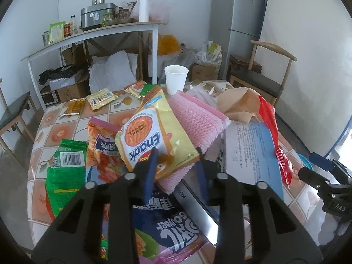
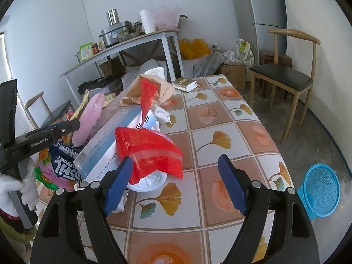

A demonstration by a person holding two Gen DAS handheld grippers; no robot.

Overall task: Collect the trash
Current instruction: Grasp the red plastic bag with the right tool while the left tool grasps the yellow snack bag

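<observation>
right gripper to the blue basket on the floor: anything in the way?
Right wrist view: only bare table edge, then floor, lies between the open right gripper and the blue basket.
</observation>
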